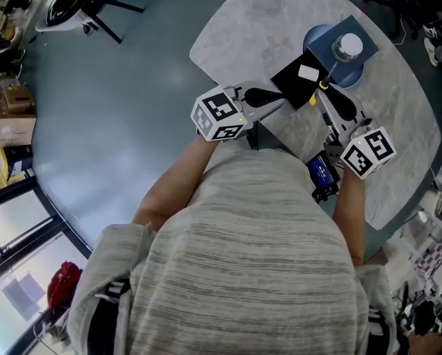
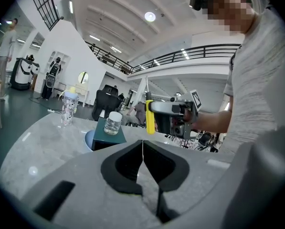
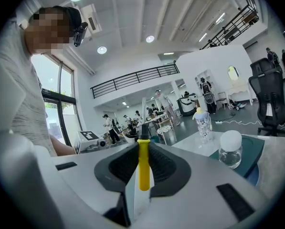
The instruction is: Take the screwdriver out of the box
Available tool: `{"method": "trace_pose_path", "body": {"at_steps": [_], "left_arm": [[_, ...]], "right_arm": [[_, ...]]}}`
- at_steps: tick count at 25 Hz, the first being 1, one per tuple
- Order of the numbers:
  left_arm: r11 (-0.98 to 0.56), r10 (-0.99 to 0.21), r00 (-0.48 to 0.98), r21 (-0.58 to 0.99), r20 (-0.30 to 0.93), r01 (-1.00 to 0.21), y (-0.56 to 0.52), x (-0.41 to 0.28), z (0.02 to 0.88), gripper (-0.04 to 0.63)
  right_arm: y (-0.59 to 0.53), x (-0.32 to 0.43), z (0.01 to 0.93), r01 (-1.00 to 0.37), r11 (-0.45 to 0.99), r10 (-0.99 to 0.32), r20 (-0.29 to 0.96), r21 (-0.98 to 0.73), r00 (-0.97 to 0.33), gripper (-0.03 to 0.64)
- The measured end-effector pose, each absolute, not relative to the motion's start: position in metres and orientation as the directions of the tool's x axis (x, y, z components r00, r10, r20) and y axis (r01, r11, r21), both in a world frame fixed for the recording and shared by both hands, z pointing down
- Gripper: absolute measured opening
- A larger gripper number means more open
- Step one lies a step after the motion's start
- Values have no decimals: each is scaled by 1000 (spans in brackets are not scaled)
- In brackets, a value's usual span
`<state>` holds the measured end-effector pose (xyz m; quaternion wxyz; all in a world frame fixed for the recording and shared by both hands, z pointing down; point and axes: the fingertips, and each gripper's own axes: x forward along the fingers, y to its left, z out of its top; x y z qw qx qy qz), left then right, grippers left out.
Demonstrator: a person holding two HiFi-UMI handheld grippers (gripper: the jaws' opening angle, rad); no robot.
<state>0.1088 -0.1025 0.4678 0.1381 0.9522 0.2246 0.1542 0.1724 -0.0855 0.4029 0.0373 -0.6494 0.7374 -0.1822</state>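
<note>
My right gripper (image 1: 323, 89) is shut on the yellow-handled screwdriver (image 1: 324, 82), whose thin shaft points away over the table. In the right gripper view the yellow handle (image 3: 143, 168) stands upright between the pads of the right gripper (image 3: 143, 151). The flat black box (image 1: 295, 80), with a white card on it, lies on the marble table just left of the screwdriver. My left gripper (image 1: 282, 99) hovers at the box's near edge, shut and empty. The left gripper view shows the left gripper (image 2: 142, 147) closed, and beyond it the screwdriver (image 2: 151, 117) held in the air.
A glass jar with a white lid (image 1: 348, 46) stands on a teal box (image 1: 357, 29) that rests on a blue plate (image 1: 317, 39), behind the black box. A patterned bottle (image 2: 69, 108) stands farther off. The round table's edge (image 1: 206, 61) curves at the left.
</note>
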Motion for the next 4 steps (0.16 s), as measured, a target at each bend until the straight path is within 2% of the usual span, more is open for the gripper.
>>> {"method": "trace_pose_path", "body": {"at_steps": [4], "left_arm": [[-861, 467, 854, 342, 231, 378, -107, 110, 470, 17]], "right_arm": [[-88, 177, 407, -941, 79, -971, 186, -328, -147, 63]]}}
